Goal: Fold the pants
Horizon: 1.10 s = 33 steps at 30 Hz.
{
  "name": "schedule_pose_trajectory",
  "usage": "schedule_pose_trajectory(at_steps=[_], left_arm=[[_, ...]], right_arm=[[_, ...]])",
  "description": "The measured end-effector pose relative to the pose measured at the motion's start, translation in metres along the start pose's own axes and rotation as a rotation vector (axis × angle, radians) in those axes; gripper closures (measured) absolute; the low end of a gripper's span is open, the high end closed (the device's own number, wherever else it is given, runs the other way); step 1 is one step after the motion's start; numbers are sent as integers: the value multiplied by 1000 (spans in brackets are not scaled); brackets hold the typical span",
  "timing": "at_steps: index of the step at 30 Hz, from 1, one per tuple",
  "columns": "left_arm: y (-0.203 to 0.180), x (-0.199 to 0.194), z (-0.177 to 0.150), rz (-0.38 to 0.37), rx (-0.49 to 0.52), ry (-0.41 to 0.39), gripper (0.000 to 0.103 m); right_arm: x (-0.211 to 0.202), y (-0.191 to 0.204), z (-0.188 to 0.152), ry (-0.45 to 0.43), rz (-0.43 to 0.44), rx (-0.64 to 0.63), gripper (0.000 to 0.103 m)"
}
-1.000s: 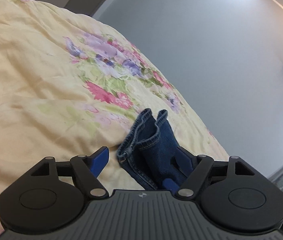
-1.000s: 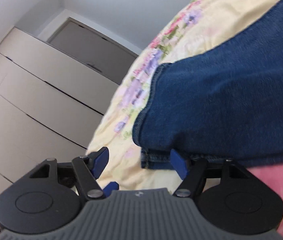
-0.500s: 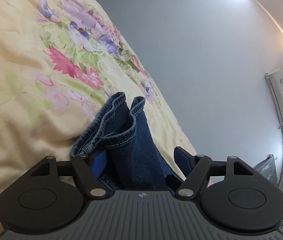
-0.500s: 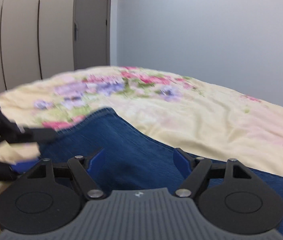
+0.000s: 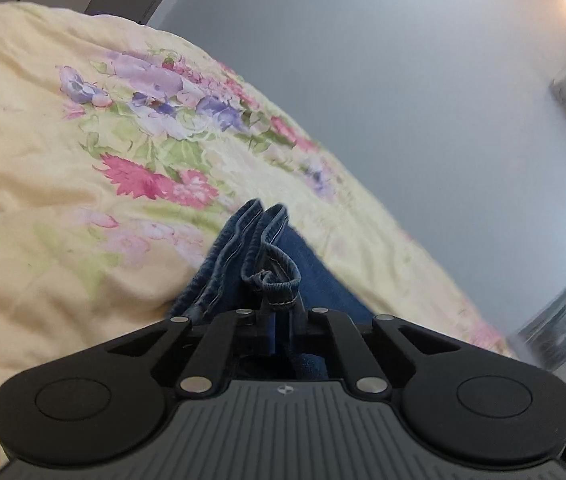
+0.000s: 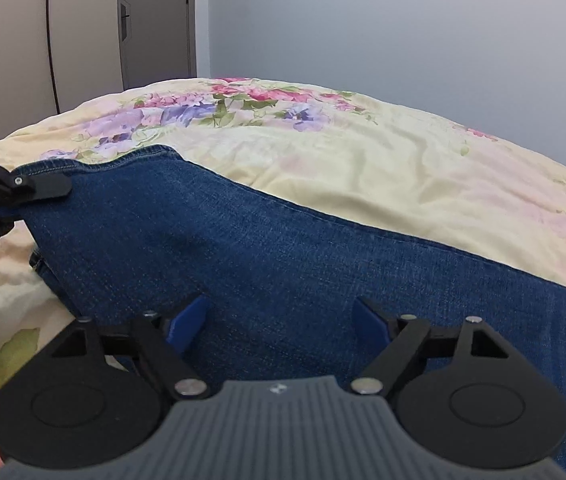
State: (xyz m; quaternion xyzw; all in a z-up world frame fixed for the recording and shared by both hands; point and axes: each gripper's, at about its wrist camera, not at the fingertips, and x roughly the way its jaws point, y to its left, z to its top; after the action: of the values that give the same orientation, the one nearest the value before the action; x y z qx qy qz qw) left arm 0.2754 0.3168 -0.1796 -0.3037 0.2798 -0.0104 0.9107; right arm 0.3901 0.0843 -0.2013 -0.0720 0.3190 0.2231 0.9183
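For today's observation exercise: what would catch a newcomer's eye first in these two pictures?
The dark blue jeans sprawl across the flowered yellow quilt. The left gripper is shut on their bunched hem. The right gripper is open, just above the denim.

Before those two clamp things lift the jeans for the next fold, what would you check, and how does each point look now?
1. Left gripper shut on the hem of the dark blue denim pants: ok, bunched cloth sits between its blue pads.
2. Right gripper gripping too: not ok, its jaws have just been opening and stand wide over the denim.
3. Both layers caught by the left gripper: cannot tell.
4. Pants lying flat on the pale yellow floral bedspread: ok in the right wrist view.
5. Far end of the pants free: cannot tell, it is out of view.
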Motion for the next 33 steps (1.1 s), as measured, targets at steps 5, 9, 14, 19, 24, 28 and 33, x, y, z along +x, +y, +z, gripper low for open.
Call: schedule_pose_trajectory(at_steps=[5,9,14,19,24,28,33], left_arm=[[10,17,-9,102,41,97,85],[6,-4,-2,140,90,5,48],[5,-18,-10,139,105,23,23],[11,-3,-23,91,38,81,21],[10,9,-20,-14,-42,84,16],[14,24,-21,-13,-96,75,14],[16,25,-23,-34,-174,43,15]], right_arm=[[6,10,-3,50,19,-46,22],[-13,1,-5,3,28,-34,22],[-30,-19,-9,-13,-35,-69,22],[-7,-38,-20,70,-47,8,22],[-38,-58,-22,-22,-103,70,22],[-72,-91,-33,-63,-215,103,22],[-96,-139,-60,-32,-354,115,22]])
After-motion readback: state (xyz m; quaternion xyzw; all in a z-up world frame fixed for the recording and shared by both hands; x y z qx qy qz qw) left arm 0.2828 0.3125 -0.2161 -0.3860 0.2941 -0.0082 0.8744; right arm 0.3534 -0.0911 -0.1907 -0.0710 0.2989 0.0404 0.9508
